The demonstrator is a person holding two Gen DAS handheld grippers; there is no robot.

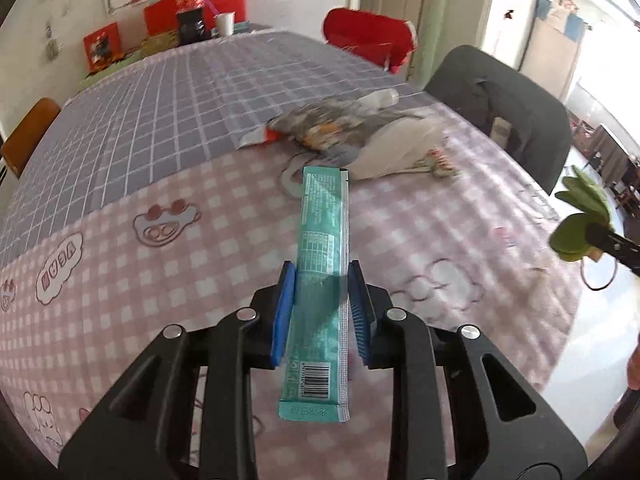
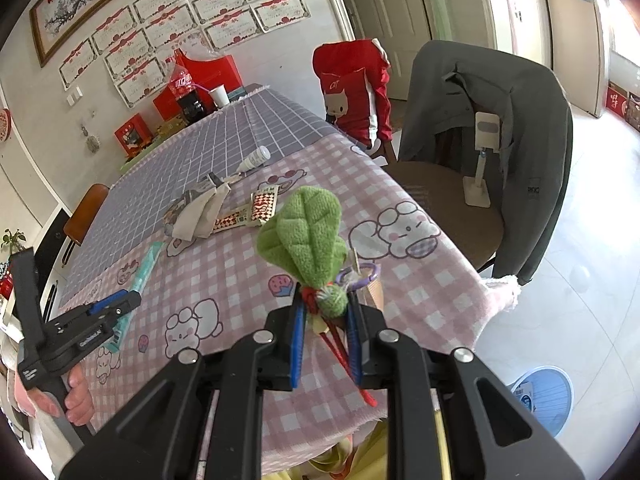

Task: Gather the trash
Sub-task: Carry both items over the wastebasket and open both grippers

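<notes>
— Two grippers were busy at that moment. The left gripper [image 1: 322, 308] had its blue pads closed on the teal sachet [image 1: 322, 264], gripping it across the middle, so both ends stuck out free over the tablecloth [image 1: 160, 280].

— And the right gripper [image 2: 324, 320]?

— It was pinched nearly shut on the knot of a green leaf toy [image 2: 308, 236], near the table's edge.

— How should the sachet have been carried well?

— I judged the grip sound but thin: a slick foil strip could slide, so a steady lift without twisting looked wise, keeping the long end clear of the cloth.

— Where would it go?

— A blue basket [image 2: 540, 396] stood on the floor beyond the table corner; probably there.

— What lay farther off?

— More wrappers [image 1: 340, 128] in a heap at mid-table, still to collect, with a small white bottle [image 2: 254, 159] past them. Beyond stood a cola bottle [image 2: 186, 92] and a cup [image 2: 220, 95].
</notes>
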